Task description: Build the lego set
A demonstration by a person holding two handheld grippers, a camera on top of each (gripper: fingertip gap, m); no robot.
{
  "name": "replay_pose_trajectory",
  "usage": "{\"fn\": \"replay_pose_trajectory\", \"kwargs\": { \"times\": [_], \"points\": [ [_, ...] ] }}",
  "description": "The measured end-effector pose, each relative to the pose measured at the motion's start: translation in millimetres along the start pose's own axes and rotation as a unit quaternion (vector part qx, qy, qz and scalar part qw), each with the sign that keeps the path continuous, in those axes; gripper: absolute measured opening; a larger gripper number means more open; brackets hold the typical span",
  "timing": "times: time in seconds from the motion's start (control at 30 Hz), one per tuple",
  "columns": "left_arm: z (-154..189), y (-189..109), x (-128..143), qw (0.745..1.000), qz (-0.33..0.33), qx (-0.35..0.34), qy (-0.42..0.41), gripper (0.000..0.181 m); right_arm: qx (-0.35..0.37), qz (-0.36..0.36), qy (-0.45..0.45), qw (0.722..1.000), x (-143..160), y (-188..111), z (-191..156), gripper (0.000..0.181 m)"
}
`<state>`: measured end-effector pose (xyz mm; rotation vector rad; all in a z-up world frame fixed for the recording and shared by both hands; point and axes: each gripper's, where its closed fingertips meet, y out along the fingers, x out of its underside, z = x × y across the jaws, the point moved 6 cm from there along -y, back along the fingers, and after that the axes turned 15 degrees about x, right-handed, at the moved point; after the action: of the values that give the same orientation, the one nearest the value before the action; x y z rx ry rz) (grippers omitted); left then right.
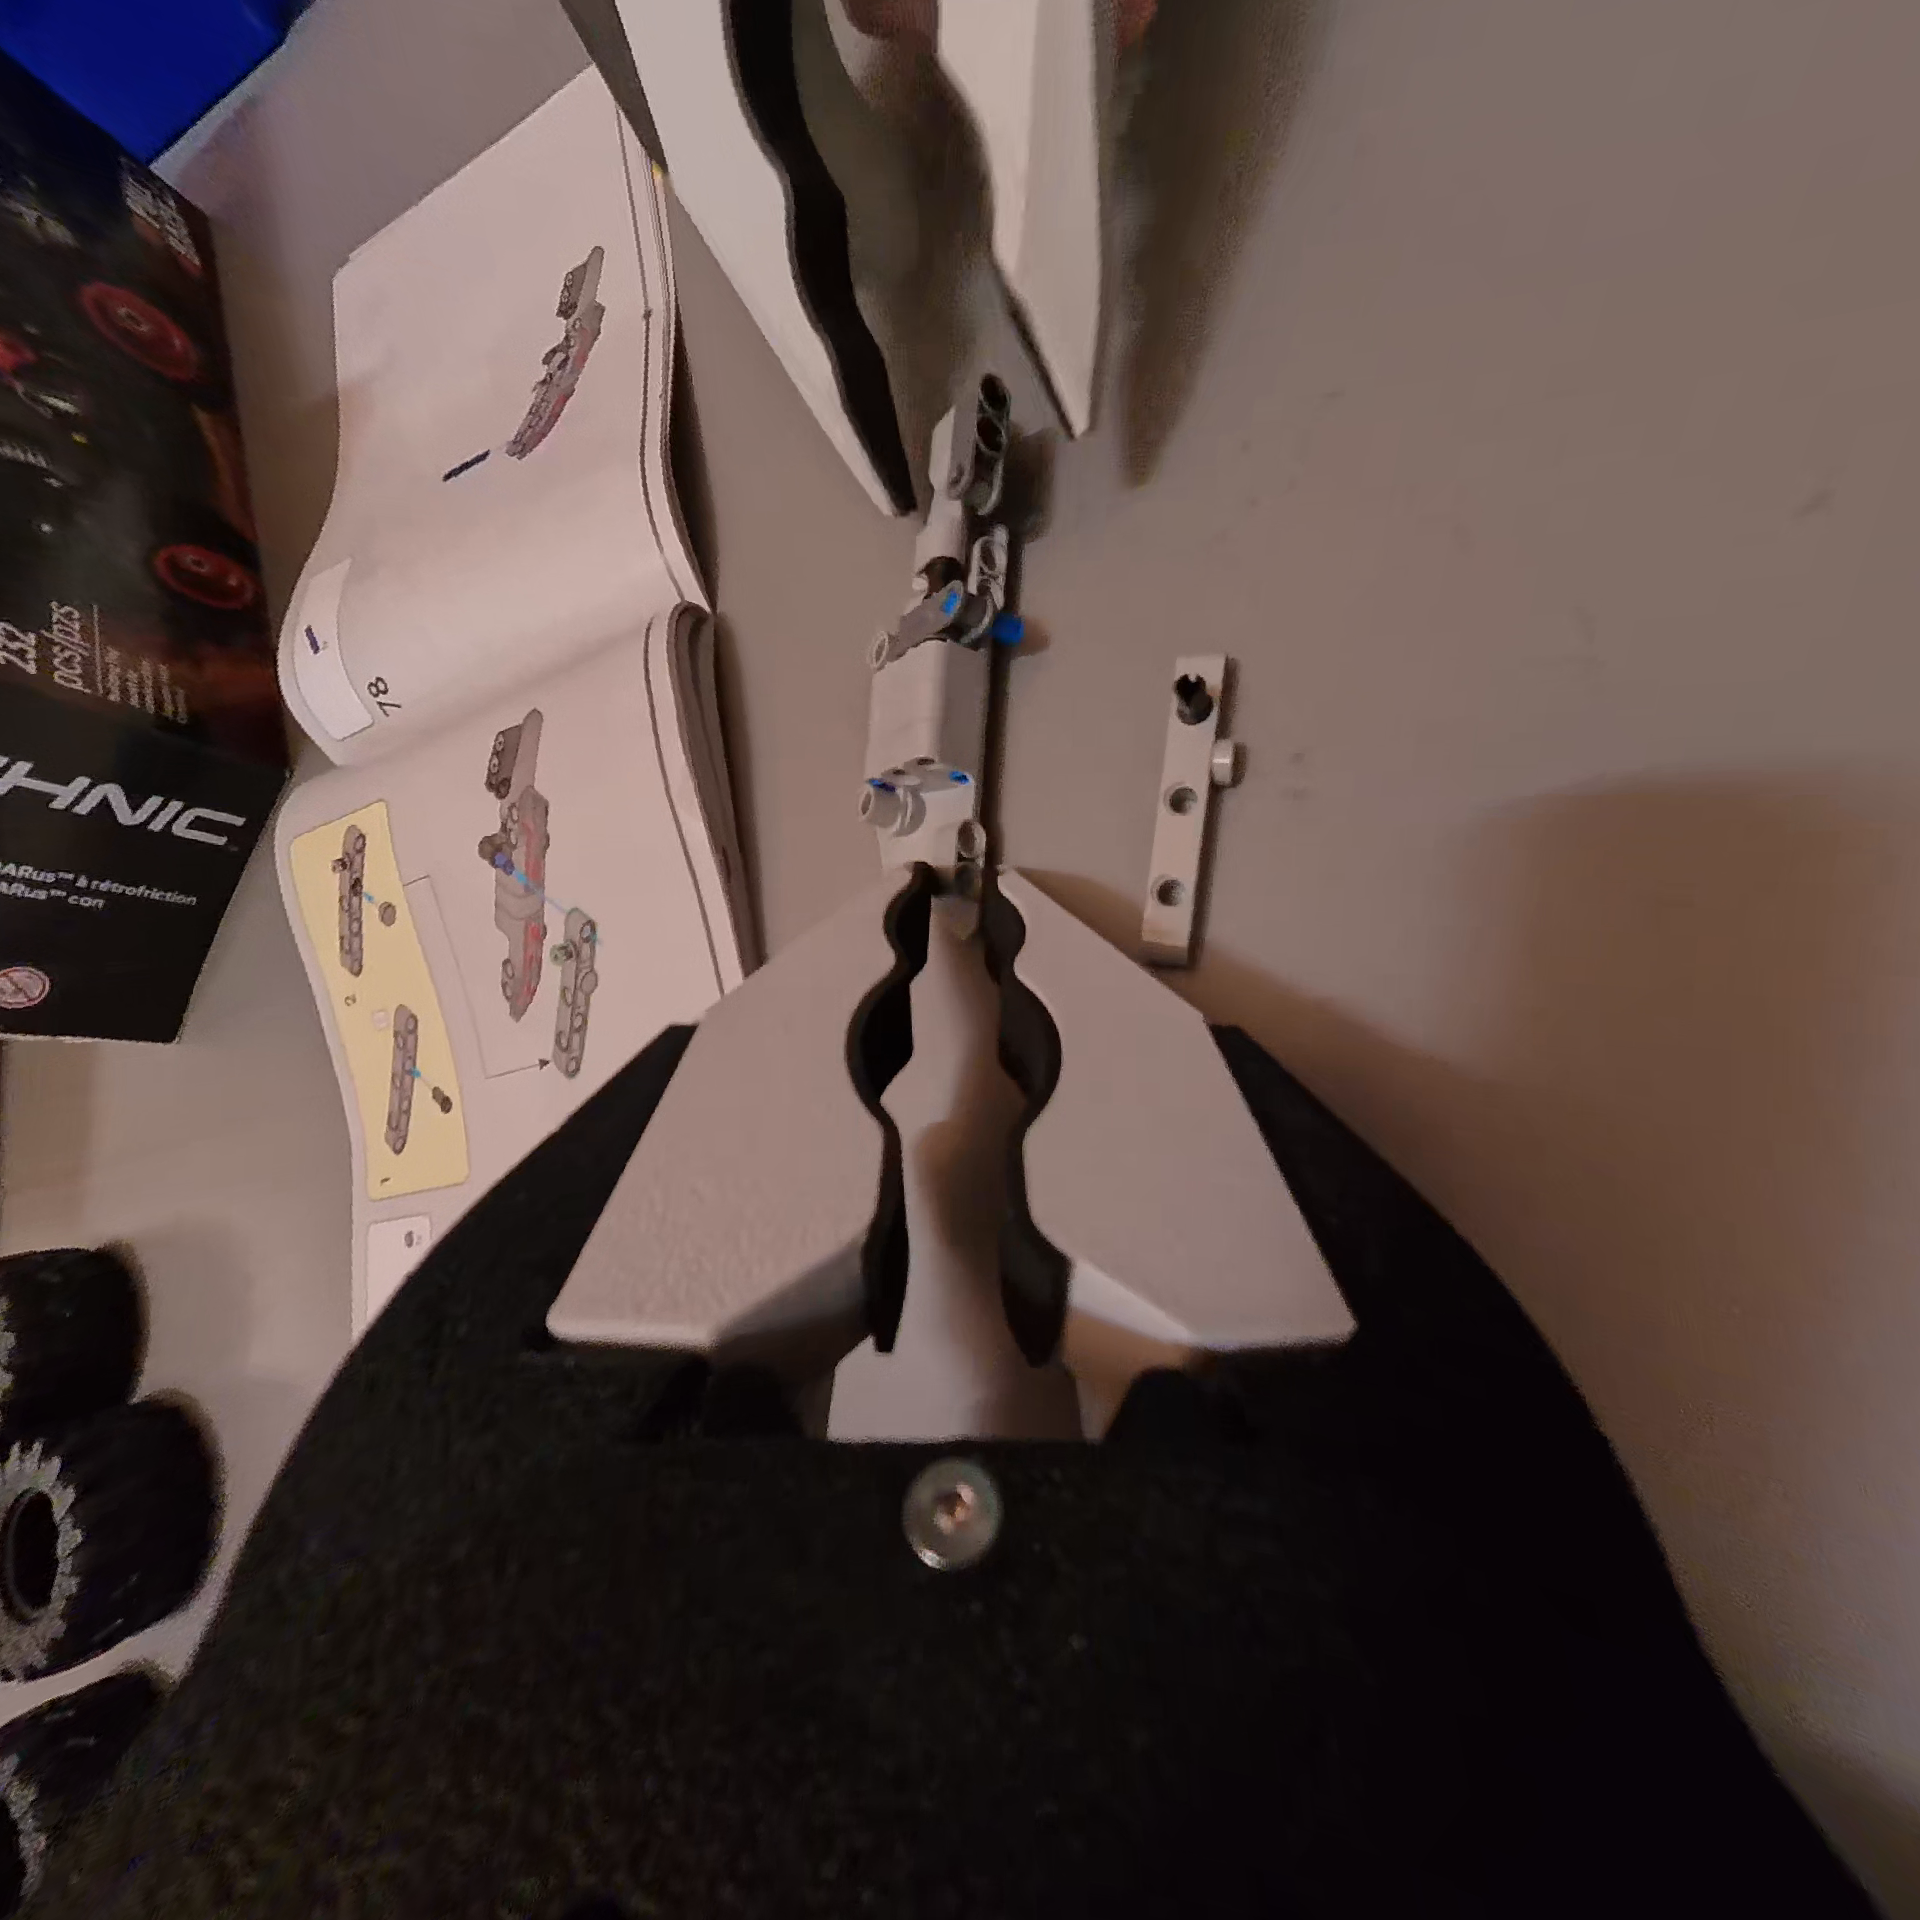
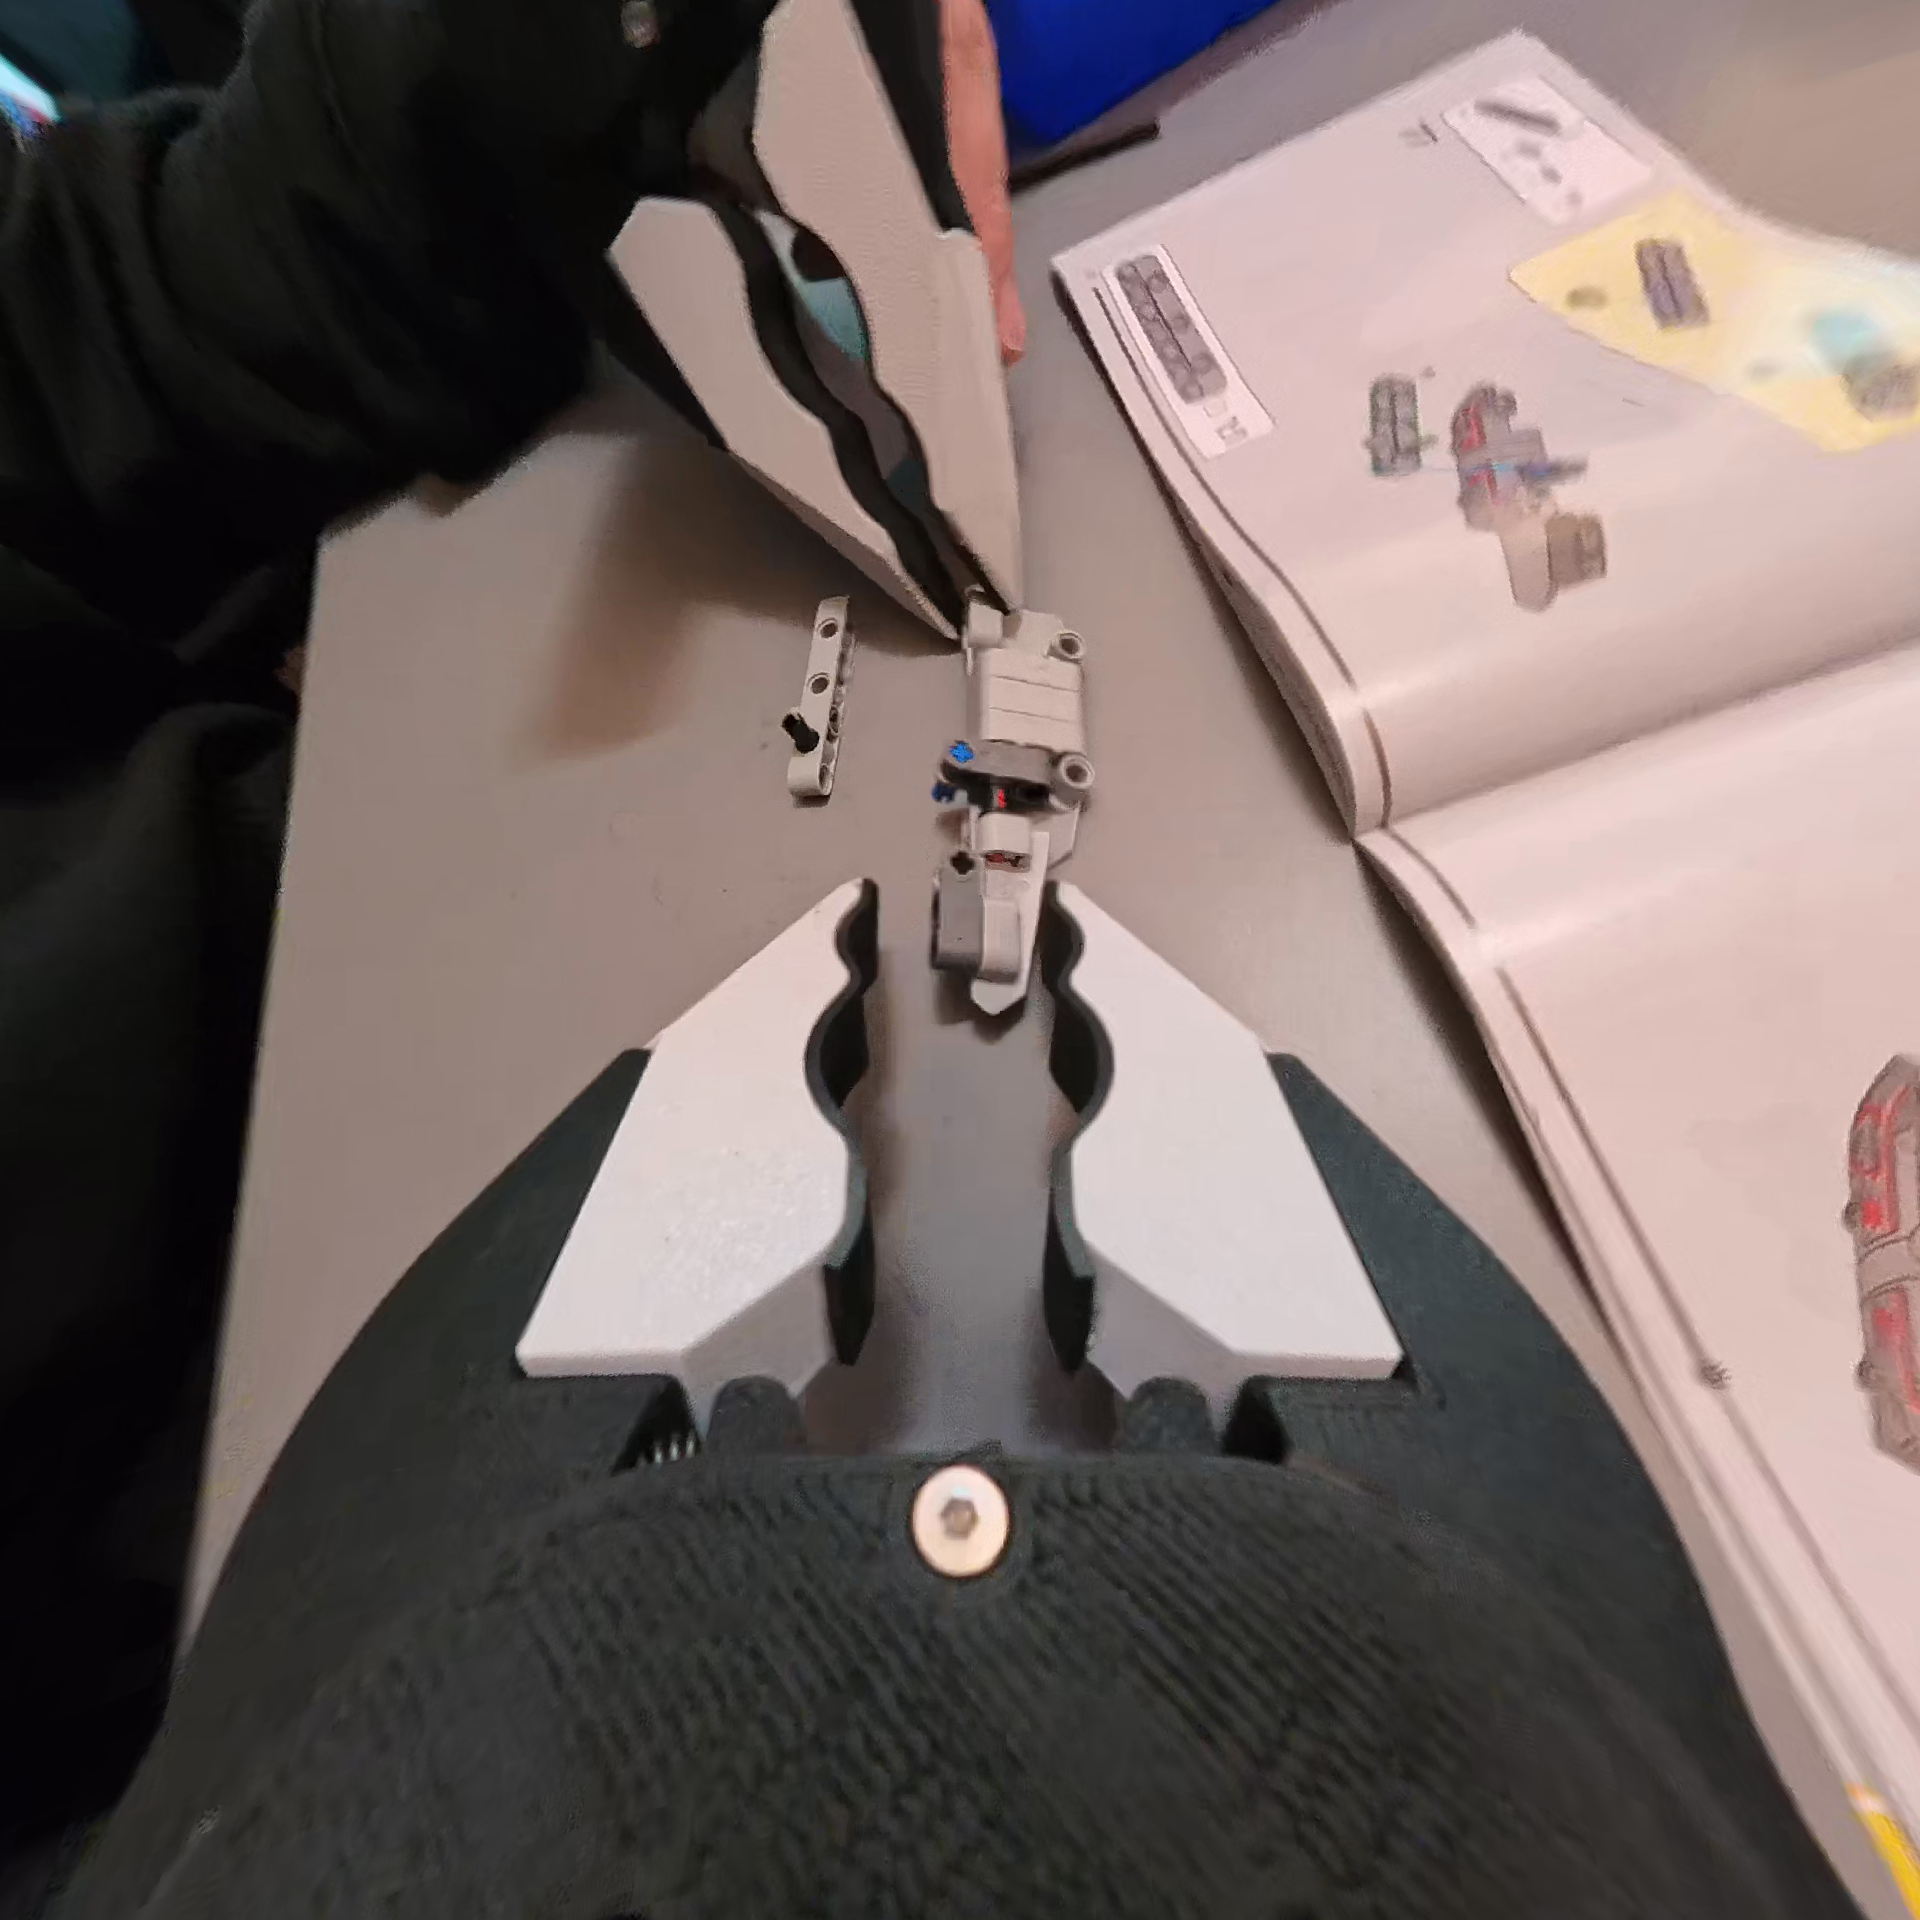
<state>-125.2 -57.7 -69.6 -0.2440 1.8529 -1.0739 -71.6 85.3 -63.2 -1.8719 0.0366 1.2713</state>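
A long grey Lego assembly [image 1: 935,707] with blue pins lies on the grey table. My left gripper [image 1: 956,899] is shut on its near end, pinching a small grey part. In the right wrist view the left gripper [image 2: 971,615] grips the assembly's [image 2: 1023,696] far end. My right gripper [image 2: 961,894] is open, its fingertips on either side of the assembly's other end and apart from it on the left side. It also shows at the top of the left wrist view [image 1: 987,457]. A loose grey beam [image 1: 1184,810] with a black pin lies beside the assembly [image 2: 821,696].
An open instruction booklet [image 1: 499,520] lies left of the assembly and shows at the right of the right wrist view [image 2: 1558,520]. The dark set box [image 1: 104,520] and black tyres [image 1: 73,1455] are at the far left. A dark sleeve [image 2: 260,260] is at upper left. Some 7 cm of space lies between my two pairs of fingers.
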Motion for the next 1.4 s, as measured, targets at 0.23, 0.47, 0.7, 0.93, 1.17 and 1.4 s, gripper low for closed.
{"fn": "replay_pose_trajectory", "kwargs": {
  "times": [0.23, 0.47, 0.7, 0.93, 1.17, 1.4],
  "points": [
    [3, -14, -3, 1.0, 0.005, -0.002, 0.008, 0.006, 0.05, 0.092, -0.194, 0.975, -21, -4, -24, 0.039],
    [10, -18, -4, 1.0, 0.004, 0.011, -0.001, 0.006, 0.06, 0.07, -0.16, 0.983, -16, 3, -17, 0.036],
    [13, -26, -9, 1.0, 0.022, 0.015, -0.014, 0.006, 0.06, 0.049, -0.174, 0.982, -15, 17, -23, 0.029],
    [14, -28, -6, 1.0, 0.021, 0.016, -0.013, 0.006, 0.071, 0.021, -0.18, 0.981, -12, 25, -25, 0.026],
    [17, -29, -6, 0.999, 0.033, 0.02, -0.017, 0.006, 0.081, 0.024, -0.193, 0.978, -12, 27, -26, 0.017],
    [18, -33, -2, 0.999, 0.043, -0.001, -0.016, 0.006, 0.127, 0.054, -0.225, 0.965, -17, 25, -30, 0.016]
  ]
}}
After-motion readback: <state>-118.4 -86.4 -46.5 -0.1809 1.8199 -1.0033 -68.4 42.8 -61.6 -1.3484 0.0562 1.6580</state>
